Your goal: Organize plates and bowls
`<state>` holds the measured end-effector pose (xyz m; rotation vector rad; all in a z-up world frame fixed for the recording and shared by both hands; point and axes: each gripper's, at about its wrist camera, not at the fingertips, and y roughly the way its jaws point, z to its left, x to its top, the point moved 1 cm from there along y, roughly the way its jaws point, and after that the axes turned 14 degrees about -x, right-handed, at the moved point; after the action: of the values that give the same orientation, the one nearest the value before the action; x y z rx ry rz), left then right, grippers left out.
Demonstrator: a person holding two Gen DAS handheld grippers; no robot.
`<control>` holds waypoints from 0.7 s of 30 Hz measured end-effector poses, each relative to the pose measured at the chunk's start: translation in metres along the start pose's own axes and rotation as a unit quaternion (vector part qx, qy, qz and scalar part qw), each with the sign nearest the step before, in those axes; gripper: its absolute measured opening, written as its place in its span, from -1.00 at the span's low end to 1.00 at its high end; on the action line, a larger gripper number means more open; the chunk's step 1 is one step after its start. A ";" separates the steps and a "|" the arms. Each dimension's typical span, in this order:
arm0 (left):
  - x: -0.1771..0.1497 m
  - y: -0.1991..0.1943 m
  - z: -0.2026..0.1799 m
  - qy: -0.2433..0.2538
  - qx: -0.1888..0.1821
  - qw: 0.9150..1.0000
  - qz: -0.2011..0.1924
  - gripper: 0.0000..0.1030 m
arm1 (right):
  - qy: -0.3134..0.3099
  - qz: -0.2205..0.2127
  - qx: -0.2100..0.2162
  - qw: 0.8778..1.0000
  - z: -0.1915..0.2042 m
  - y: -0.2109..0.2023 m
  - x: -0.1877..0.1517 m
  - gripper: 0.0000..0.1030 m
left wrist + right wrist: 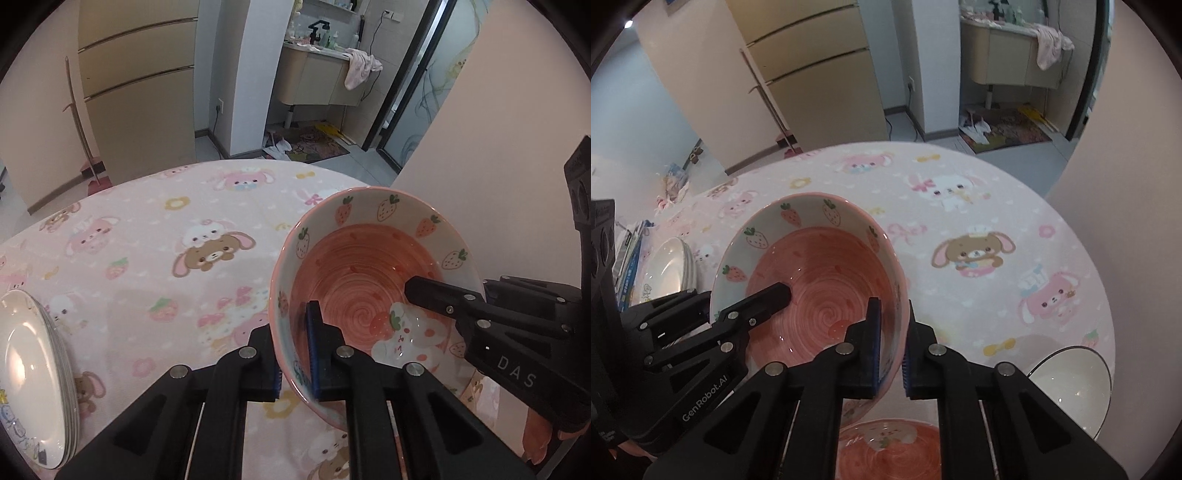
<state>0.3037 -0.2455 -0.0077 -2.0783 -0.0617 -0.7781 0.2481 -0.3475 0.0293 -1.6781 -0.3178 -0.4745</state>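
Both tools grip one strawberry bowl [373,280], held clear above the bench [147,229] and tilted toward the cameras. Left tool [295,350]: jaws narrow, clamped on the bowl's near-left rim, one finger inside, one outside against the wall. Right tool [891,347]: same arrangement on the opposite rim, jaws narrow, wall pinched between the blue pads [874,343]. In the left view the right tool [439,291] enters from the right, one finger lying inside the bowl. Bowl interior: pink spiral, strawberry band under the rim, a white cartoon figure near the bottom. A second strawberry bowl [886,450] sits on the bench directly below the held one, partly hidden by the right tool. White bowl [1071,384] stands at the bench's near-right edge. Plate stack [33,373] at the left of the bench; probably five or six plates, edges too blurred to count. Bench cloth is pink with rabbit and bear prints.
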 end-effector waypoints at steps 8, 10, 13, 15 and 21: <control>-0.015 -0.040 0.000 0.005 0.006 1.000 -0.014 -0.77 | -0.015 -0.009 0.010 1.000 0.022 -0.026 -0.008 -0.82; -0.021 -0.045 -0.003 0.010 0.006 1.000 -0.016 -0.77 | -0.021 -0.011 0.010 1.000 0.025 -0.033 -0.015 -0.82; -0.030 -0.053 -0.014 0.024 0.005 1.000 -0.015 -0.76 | -0.025 -0.009 0.008 1.000 0.024 -0.043 -0.027 -0.81; -0.036 -0.057 -0.024 0.034 0.003 0.999 -0.014 -0.76 | -0.026 -0.010 0.005 1.000 0.022 -0.049 -0.034 -0.81; -0.052 -0.057 -0.057 0.069 -0.006 0.997 -0.013 -0.75 | -0.017 -0.022 -0.015 1.000 0.002 -0.066 -0.058 -0.80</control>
<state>0.2148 -0.2427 0.0284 -2.0327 -0.0075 -0.9385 0.1669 -0.3320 0.0587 -1.7119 -0.3735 -0.4856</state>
